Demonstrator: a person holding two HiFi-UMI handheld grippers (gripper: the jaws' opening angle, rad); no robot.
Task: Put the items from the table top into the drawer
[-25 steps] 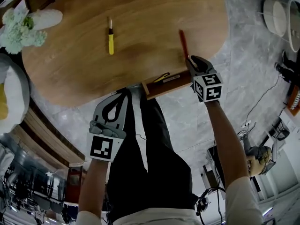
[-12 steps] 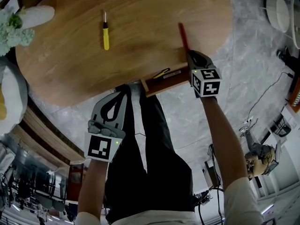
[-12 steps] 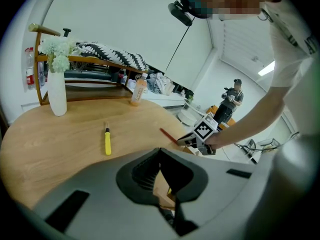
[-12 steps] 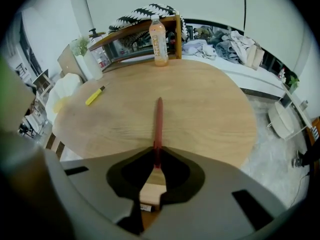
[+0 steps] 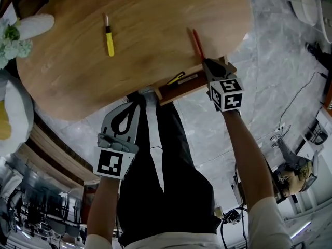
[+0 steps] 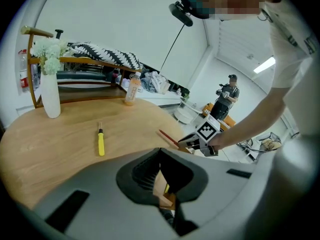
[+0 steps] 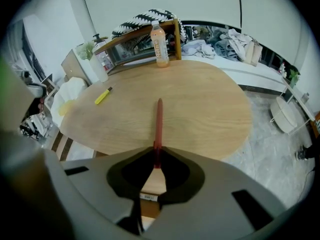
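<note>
My right gripper (image 5: 207, 62) is shut on the near end of a red pen (image 5: 197, 43), which points out over the oval wooden table (image 5: 155, 9). In the right gripper view the red pen (image 7: 158, 124) runs straight out from the shut jaws. Just below this gripper the wooden drawer (image 5: 181, 85) stands pulled out from under the table's near edge, with a yellow-and-black tool inside. A yellow screwdriver (image 5: 108, 35) lies on the table to the left. My left gripper (image 5: 139, 96) is shut and empty at the drawer's left end.
A white vase (image 5: 32, 25) with pale flowers stands at the table's far left edge. An orange drink bottle (image 7: 159, 45) stands at the table's far side. Beyond it is a wooden shelf (image 7: 135, 44). A second person (image 6: 224, 100) stands in the background.
My right gripper has eased a little lower toward the drawer with the red pen still in it. My left gripper has shifted only slightly. The screwdriver has not moved on the table.
</note>
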